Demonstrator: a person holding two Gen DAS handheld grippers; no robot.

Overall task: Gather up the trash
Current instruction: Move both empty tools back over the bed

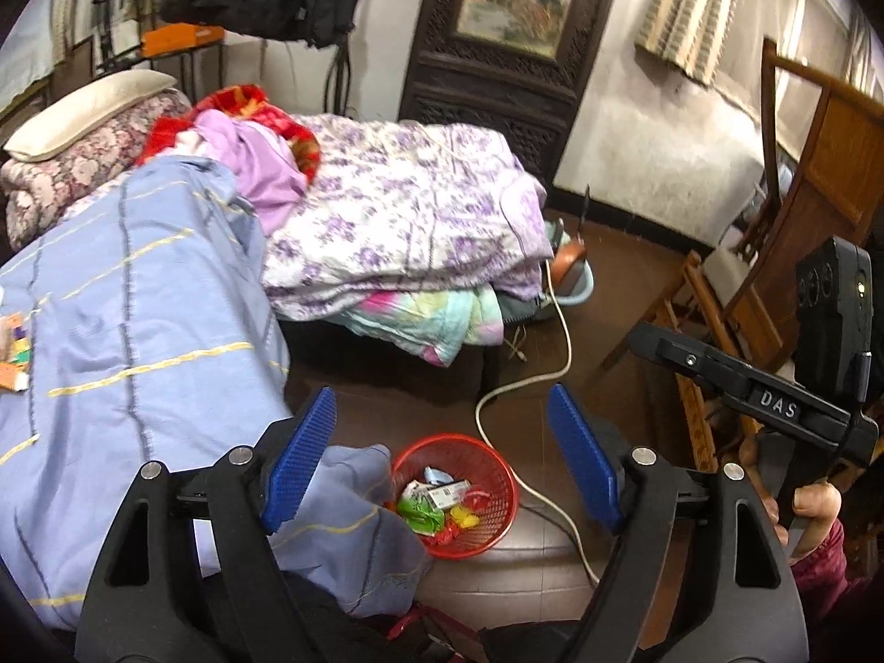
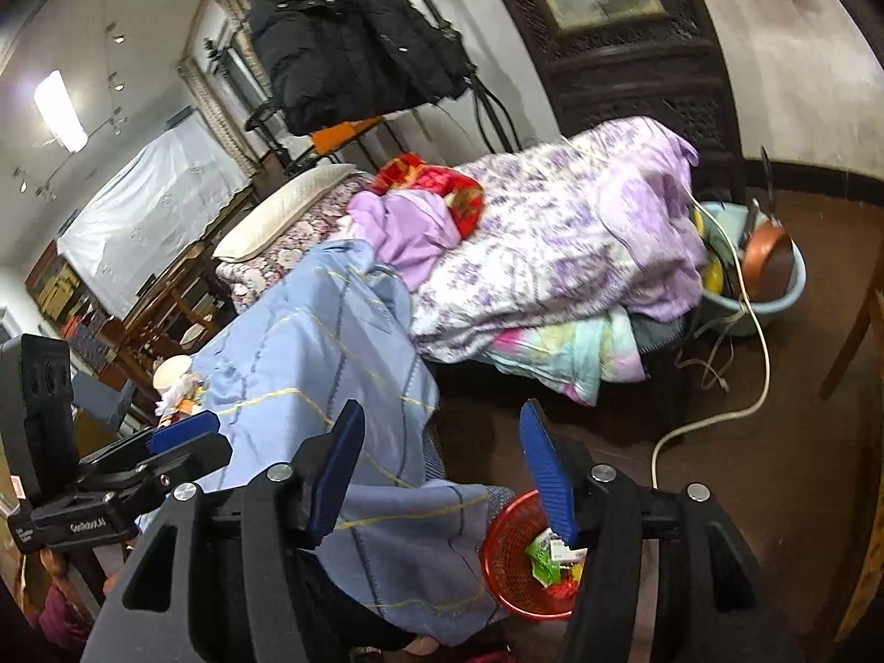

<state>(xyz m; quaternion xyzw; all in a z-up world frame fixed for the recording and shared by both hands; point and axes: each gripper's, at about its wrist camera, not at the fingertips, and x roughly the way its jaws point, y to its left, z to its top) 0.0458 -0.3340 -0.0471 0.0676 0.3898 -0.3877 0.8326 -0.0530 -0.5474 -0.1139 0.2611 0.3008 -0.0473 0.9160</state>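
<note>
Both my grippers are wide and empty: the left gripper (image 1: pixel 442 458) hangs above the red basket (image 1: pixel 500 530) of wrappers, at 6 o'clock on the floor. More trash (image 1: pixel 14 353) lies at 9 o'clock on the blue cloth (image 1: pixel 138 304); I could snag the cloth or white cable (image 1: pixel 552 370), tipping the basket.

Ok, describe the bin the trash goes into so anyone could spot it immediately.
Start at the blue striped cloth draped over the table, and follow its hanging corner down to the dark floor. There stands a small red mesh basket, with a white cable lying beside it. It alone holds bright wrappers.
</note>
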